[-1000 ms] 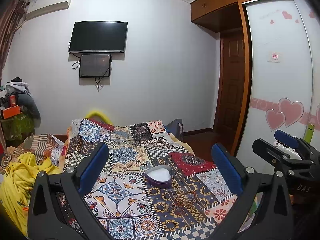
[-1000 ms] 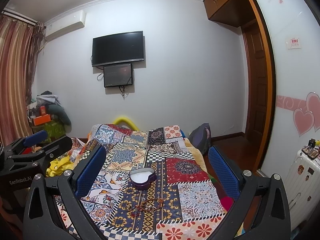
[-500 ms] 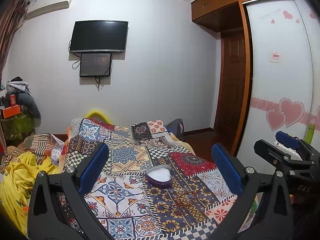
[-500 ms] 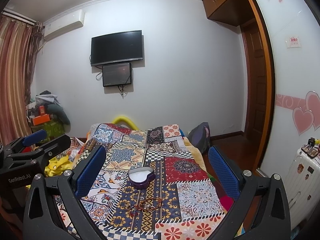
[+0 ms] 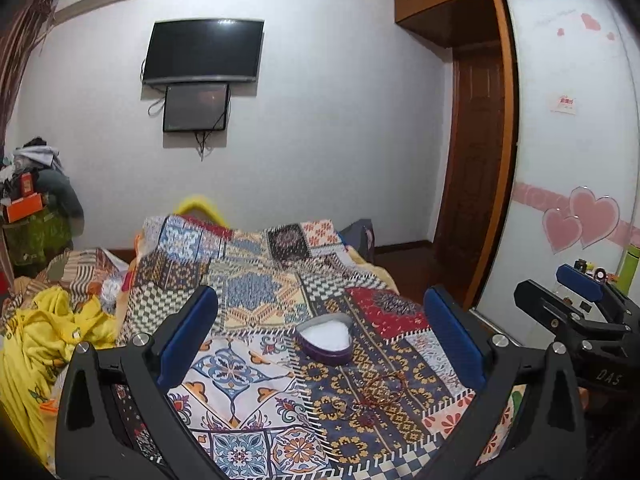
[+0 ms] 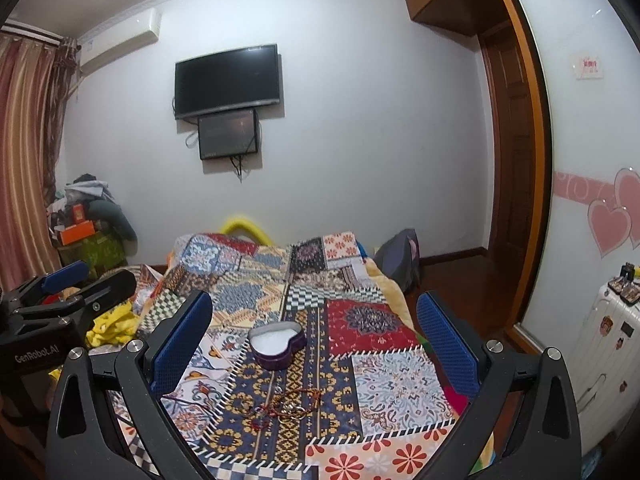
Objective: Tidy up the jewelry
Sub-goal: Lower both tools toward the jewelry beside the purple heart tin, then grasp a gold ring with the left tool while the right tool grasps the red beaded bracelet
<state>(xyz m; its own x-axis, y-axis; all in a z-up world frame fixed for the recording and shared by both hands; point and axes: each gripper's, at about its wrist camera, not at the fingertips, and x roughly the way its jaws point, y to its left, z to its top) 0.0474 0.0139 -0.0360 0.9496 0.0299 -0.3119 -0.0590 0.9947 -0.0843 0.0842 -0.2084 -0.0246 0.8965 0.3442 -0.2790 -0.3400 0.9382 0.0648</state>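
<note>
A patchwork bedspread [image 6: 384, 368] is spread across the bed, below a wall-mounted television [image 6: 226, 80]. A heart-shaped box [image 6: 276, 344] is set open on it, with tangled jewelry [image 6: 286, 406] just in front. Left gripper [image 5: 320, 340] and right gripper [image 6: 314, 340] are held wide, empty. The thin strands are best pinched low, gently.

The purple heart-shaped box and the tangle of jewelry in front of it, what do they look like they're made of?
The purple heart-shaped box looks like thin painted tin or stiff card, going by its smooth glossy wall; its white inside looks soft and matte, perhaps padding. The tangle of jewelry seems to be red cord or thread with small metal rings, which show pale glints. Too small to be sure.
</note>
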